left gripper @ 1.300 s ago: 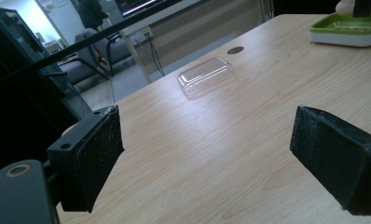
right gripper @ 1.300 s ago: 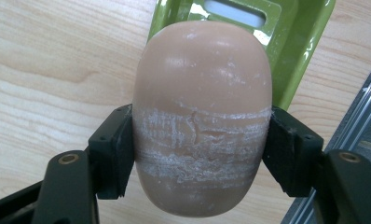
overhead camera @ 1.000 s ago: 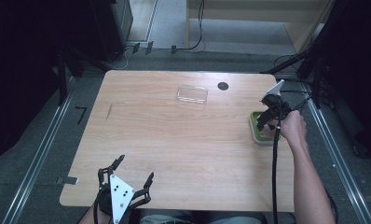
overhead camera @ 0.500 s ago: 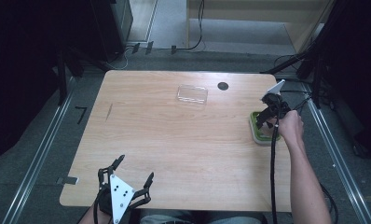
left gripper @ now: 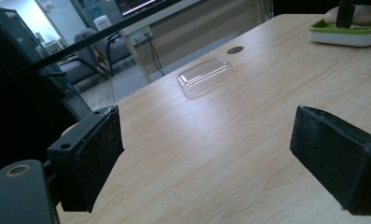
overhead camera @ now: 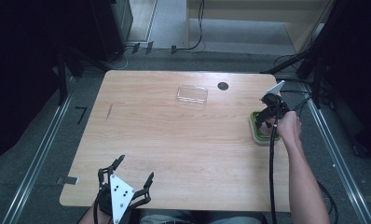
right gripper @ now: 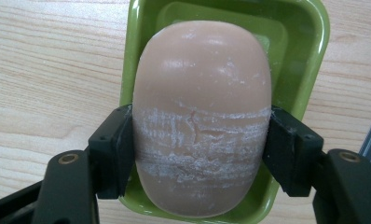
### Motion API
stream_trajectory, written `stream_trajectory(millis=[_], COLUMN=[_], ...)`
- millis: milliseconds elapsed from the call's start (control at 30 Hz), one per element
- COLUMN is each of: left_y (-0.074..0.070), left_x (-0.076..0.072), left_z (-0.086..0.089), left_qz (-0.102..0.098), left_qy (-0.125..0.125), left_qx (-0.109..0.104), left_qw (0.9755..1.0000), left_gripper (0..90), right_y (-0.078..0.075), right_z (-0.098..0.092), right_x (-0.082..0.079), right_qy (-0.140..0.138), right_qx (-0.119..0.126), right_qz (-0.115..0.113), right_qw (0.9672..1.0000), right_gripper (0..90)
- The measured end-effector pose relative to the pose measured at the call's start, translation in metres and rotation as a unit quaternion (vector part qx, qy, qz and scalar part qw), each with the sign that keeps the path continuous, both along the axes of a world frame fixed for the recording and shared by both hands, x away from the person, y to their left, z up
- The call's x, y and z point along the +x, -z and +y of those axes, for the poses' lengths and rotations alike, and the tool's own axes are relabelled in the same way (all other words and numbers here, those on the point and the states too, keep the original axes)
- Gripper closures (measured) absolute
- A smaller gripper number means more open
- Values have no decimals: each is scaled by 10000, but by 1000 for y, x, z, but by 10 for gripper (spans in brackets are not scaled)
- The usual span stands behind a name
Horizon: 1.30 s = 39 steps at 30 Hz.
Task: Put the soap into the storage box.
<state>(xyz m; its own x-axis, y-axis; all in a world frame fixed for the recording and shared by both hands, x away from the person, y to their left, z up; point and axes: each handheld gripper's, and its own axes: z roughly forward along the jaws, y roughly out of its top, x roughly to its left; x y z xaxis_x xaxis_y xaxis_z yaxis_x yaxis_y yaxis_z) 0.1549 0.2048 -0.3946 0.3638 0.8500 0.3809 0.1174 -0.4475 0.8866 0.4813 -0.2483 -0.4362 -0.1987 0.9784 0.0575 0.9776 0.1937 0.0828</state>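
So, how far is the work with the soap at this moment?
Done: the right gripper has its jaws pressed on both sides of the soap, which sits over the green dish. In hand: that grip. Left: probably moving the soap. The clear lid lies apart on the table; the left gripper is open.

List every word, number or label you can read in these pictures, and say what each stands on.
None can be read.
The soap, green dish and clear lid carry no print.
The screen beyond the table shows marks too blurred to read.
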Motion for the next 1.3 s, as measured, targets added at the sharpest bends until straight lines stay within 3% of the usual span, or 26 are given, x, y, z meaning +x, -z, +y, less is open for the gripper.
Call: stream_trajectory(millis=[1300], left_y=[0], left_x=[0], left_z=[0], left_qz=[-5], left_qy=[8], left_qx=[3], left_qw=[10000], left_gripper=[99], right_y=[14], right_z=[-2], right_x=[4], right_qy=[220], right_qx=[-36], right_qz=[-58], right_qw=[9997], right_gripper=[336])
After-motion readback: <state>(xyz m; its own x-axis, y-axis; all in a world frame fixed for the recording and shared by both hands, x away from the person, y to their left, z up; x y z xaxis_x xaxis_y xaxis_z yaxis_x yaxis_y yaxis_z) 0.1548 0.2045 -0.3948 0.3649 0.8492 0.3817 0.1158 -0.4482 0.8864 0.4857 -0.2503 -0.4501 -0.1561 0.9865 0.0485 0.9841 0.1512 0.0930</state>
